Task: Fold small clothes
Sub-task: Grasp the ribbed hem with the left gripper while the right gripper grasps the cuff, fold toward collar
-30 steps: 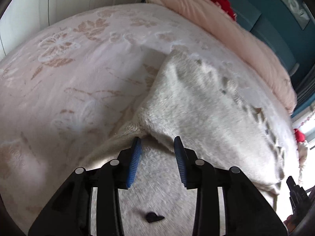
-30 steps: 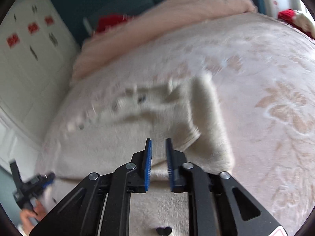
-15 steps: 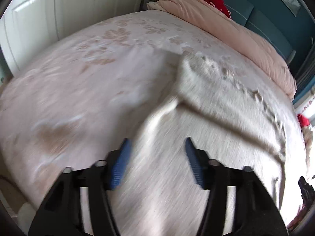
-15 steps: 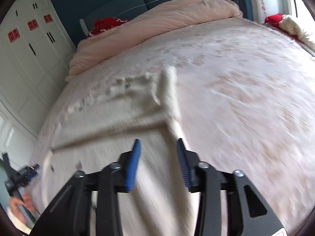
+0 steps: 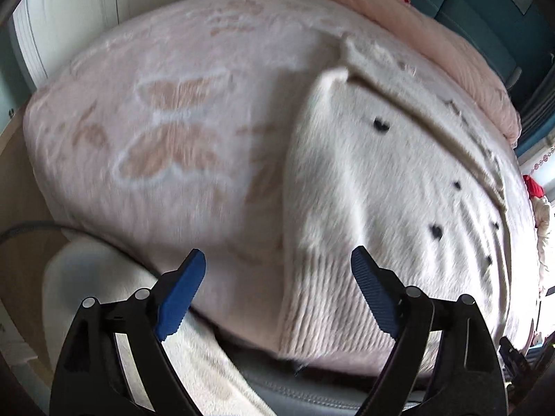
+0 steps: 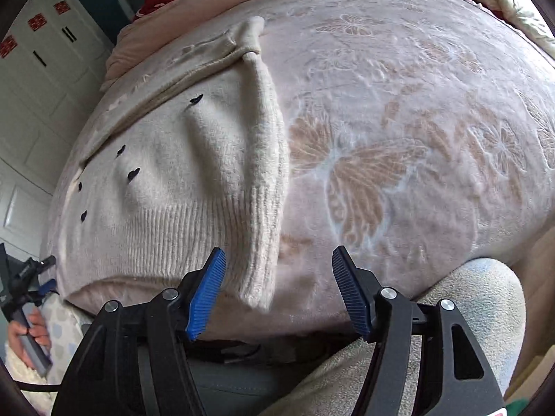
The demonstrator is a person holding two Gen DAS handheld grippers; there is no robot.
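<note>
Pink butterfly-patterned bedspread point(image 6: 399, 111) carries one cream knit sweater point(image 6: 180, 173), lying flat with both sleeves folded in. Your left gripper point(image 5: 277, 287) and right gripper point(image 6: 277, 287) have just been opening; their jaws stand apart with nothing clamped, hanging above the ribbed hem near the bed's edge. That suggests you've released the fold, so one sweater, two free grippers, hem-to-collar fold next.

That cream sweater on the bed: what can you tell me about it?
The cream sweater is a fuzzy knit with small black heart marks and a ribbed hem. It lies on the pink butterfly-patterned blanket, a sleeve folded in along its side. Nothing grips it: both grippers hover open near its hem.
</note>
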